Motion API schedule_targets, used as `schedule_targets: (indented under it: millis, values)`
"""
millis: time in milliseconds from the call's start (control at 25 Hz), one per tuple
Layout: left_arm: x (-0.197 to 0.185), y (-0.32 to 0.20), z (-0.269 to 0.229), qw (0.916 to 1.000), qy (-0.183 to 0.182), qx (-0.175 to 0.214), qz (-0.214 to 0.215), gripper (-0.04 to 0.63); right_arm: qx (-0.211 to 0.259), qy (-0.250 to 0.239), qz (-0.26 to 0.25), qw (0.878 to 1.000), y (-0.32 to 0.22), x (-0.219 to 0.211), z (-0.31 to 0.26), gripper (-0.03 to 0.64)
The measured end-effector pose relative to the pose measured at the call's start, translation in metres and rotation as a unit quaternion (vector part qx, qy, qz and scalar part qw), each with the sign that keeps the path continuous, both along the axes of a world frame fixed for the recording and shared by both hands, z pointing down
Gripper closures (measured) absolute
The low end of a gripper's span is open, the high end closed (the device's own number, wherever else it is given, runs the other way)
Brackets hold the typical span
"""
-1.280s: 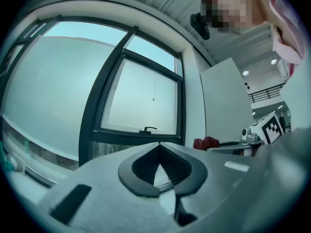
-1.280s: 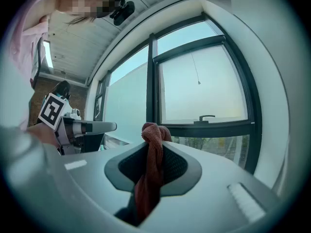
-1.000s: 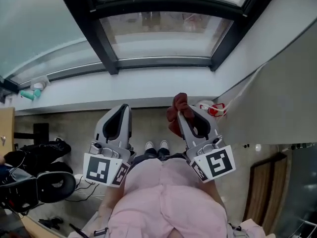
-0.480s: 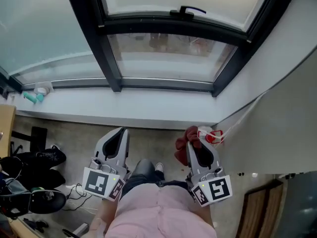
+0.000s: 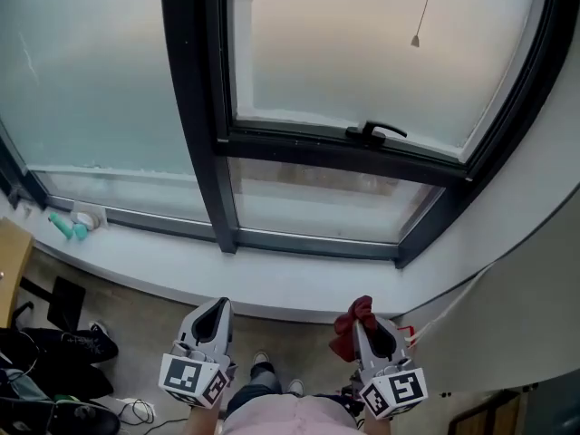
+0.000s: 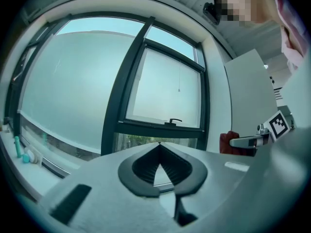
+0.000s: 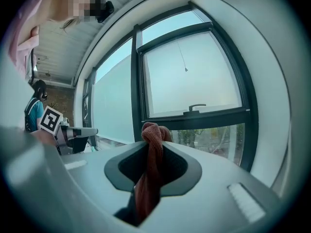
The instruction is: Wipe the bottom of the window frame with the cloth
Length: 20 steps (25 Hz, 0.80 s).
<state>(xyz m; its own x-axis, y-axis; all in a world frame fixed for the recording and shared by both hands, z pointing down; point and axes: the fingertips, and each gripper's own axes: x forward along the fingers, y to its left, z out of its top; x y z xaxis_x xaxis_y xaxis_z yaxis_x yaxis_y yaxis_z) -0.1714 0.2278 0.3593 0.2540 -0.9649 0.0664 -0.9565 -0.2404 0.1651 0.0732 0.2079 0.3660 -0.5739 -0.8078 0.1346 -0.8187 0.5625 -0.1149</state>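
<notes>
Head view only: we see the left gripper (image 5: 218, 308) and right gripper (image 5: 364, 323) side by side, low in the picture, below the white sill (image 5: 272, 284).
Gripper views only: we see the jaws head-on, and each gripper view catches the other gripper off to one side.
Left gripper: its jaws are pressed together at the tips with nothing between them.
Right gripper: its jaws are clamped on the red-brown cloth (image 7: 153, 147), which bunches above the tips and hangs down between them.
Cloth and frame: we see the cloth apart from the window frame's bottom rail (image 5: 308, 243), with the sill between them.
Around: a handle (image 5: 373, 133) on the middle rail, a pull cord (image 5: 415, 40) before the upper pane, and a teal item (image 5: 63, 227) at the sill's left end.
</notes>
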Motion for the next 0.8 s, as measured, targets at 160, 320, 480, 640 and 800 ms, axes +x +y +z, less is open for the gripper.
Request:
schedule_targets:
  millis: [160, 320, 480, 640, 800]
  values:
    - [-0.039, -0.036, -0.019, 0.9994, -0.022, 0.027, -0.004, 0.597, 0.03, 0.009, -0.023, 0.999, -0.037, -0.047, -0.027, 0.548]
    - [-0.045, -0.069, -0.012, 0.9992, -0.031, 0.007, 0.025, 0.597, 0.044, -0.015, -0.015, 0.999, -0.061, -0.075, -0.033, 0.548]
    - [-0.027, -0.092, -0.007, 0.9983, -0.014, 0.003, 0.057, 0.597, 0.016, -0.024, -0.008, 1.0, -0.08, -0.085, -0.014, 0.548]
    - [-0.02, -0.12, -0.002, 0.9972, -0.017, 0.012, 0.071, 0.597, -0.002, -0.019, -0.018, 1.0, -0.112, -0.089, -0.004, 0.548]
    - [-0.033, -0.153, -0.002, 0.9988, -0.024, -0.016, 0.04, 0.597, 0.01, -0.029, -0.027, 0.999, -0.157, -0.09, -0.014, 0.548]
